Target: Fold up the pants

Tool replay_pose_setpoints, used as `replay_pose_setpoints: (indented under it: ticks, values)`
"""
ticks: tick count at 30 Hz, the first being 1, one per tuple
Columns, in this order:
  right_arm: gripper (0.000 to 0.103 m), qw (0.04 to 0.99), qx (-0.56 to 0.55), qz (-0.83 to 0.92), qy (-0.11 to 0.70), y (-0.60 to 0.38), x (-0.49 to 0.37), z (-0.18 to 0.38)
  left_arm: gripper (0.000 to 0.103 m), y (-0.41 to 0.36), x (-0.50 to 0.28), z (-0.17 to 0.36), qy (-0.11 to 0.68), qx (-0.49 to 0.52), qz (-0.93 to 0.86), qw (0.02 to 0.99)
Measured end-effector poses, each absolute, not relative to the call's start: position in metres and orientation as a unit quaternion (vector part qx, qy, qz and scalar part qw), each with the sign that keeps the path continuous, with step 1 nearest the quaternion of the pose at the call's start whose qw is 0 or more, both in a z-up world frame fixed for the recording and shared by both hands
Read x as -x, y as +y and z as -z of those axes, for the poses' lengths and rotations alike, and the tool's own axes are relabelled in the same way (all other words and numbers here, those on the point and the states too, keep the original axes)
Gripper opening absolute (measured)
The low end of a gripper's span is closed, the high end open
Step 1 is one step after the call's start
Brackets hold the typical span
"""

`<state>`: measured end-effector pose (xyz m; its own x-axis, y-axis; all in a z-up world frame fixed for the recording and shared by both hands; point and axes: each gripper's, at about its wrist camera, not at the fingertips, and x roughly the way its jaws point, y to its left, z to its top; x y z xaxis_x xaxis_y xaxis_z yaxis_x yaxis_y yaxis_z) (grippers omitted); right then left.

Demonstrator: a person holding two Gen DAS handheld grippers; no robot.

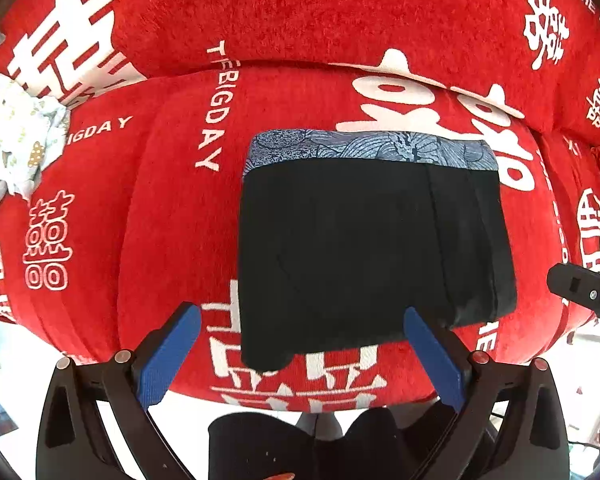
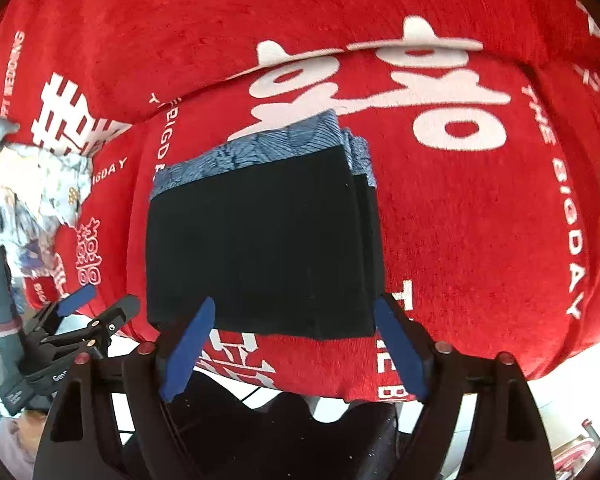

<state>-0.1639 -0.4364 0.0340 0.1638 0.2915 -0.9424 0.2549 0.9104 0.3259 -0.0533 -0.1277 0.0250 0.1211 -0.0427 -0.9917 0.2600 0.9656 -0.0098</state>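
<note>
Black pants with a blue patterned waistband lie folded into a compact rectangle on a red sofa seat; they also show in the right wrist view. My left gripper is open and empty, its blue pads just in front of the pants' near edge. My right gripper is open and empty, its jaws straddling the near edge of the folded pants. The right gripper's tip shows in the left wrist view. The left gripper shows at the lower left of the right wrist view.
The red sofa cover with white lettering covers seat and backrest. A crumpled white patterned cloth lies at the left end of the seat, also in the right wrist view. The sofa's front edge is just below the grippers.
</note>
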Motion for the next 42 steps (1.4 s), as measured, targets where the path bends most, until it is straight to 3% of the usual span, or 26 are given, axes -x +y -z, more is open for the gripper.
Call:
replay_pose_setpoints:
  ticks: [3,4,5,42]
  values:
    - [0.089,0.742,-0.188,-0.004,0.643,-0.427,0.165,-0.046,0.102,-0.131,0.058,-0.033,0.656,-0.087,0.101,0.743]
    - [0.1,0.746,-0.181,0.001,0.641,-0.425,0.166,-0.05,0.102,-0.132,0.06,-0.036,0.655,-0.087,0.102,0.743]
    - [0.103,0.748,-0.177,0.005,0.64,-0.424,0.166,-0.053,0.102,-0.133,0.061,-0.039,0.655,-0.088,0.102,0.744]
    - [0.103,0.752,-0.102,0.047,0.65,-0.402,0.178,-0.102,0.102,-0.138,0.075,-0.088,0.642,-0.096,0.08,0.756]
